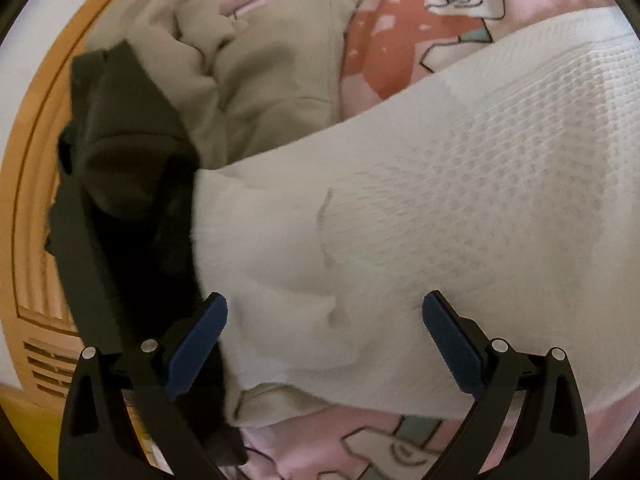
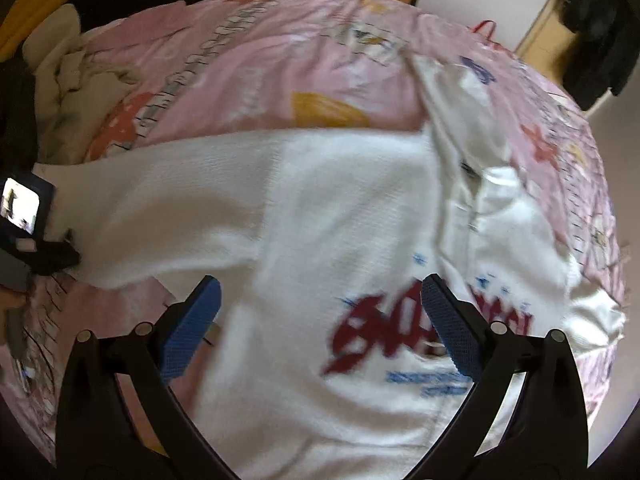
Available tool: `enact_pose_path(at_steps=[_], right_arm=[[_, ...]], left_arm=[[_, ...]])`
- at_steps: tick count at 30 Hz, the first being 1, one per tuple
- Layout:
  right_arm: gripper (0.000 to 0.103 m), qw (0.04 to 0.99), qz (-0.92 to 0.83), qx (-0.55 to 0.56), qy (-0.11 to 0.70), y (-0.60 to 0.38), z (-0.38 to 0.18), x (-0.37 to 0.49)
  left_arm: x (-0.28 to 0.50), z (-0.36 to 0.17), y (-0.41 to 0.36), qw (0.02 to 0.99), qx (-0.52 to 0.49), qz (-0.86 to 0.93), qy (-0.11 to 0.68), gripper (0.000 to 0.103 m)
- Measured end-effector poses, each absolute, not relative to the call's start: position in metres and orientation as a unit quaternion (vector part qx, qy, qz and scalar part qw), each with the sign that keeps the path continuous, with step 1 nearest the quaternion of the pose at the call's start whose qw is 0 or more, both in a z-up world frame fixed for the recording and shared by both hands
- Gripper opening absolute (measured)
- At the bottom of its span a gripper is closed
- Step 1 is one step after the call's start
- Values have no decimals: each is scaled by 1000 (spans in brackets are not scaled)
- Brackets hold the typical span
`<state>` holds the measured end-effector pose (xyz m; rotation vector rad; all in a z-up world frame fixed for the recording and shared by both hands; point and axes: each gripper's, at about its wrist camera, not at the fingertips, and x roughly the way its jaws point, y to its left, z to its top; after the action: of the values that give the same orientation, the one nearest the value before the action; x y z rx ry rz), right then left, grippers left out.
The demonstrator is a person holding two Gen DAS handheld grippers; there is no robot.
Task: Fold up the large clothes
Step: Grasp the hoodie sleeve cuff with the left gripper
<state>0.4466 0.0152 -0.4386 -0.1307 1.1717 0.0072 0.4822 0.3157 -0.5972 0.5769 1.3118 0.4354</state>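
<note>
White sweater (image 2: 340,220) beneath right tool (image 2: 320,320), jaws apart

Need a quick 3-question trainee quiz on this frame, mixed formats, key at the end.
1. True or false: the left tongs are shut on the white sweater.
2. What colour is the large lettering on the sweater's front? A) green B) dark red C) black
3. Fill in: the sweater lies on a ____ printed bedspread.

Key: 1 false, both tongs are open, right tongs too; 2 B; 3 pink.
</note>
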Motion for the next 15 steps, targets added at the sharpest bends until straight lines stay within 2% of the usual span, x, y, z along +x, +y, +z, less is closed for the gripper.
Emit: enact_pose_path(at_steps=[5,7,9,11,12,15], right_arm=[[98,842,30,-76,534,55,-430,447],[98,850,37,-91,518,64,-424,443],[98,850,48,-103,514,73,-425,443],[98,846,54,-98,521,78,-429,449],[98,845,56,-90,524,80,-433,453],[98,846,62,-71,525,85,-441,463]], left_arm=[[492,-603,316,736,264,196,591,95],[492,-601,317,741,261,194,587,89],[487,-602,314,738,276,197,584,68],[482,-603,311,735,287,193,583,51],[480,-602,310,733,295,196,580,33],[474,-594,315,735,296,191,579,26]])
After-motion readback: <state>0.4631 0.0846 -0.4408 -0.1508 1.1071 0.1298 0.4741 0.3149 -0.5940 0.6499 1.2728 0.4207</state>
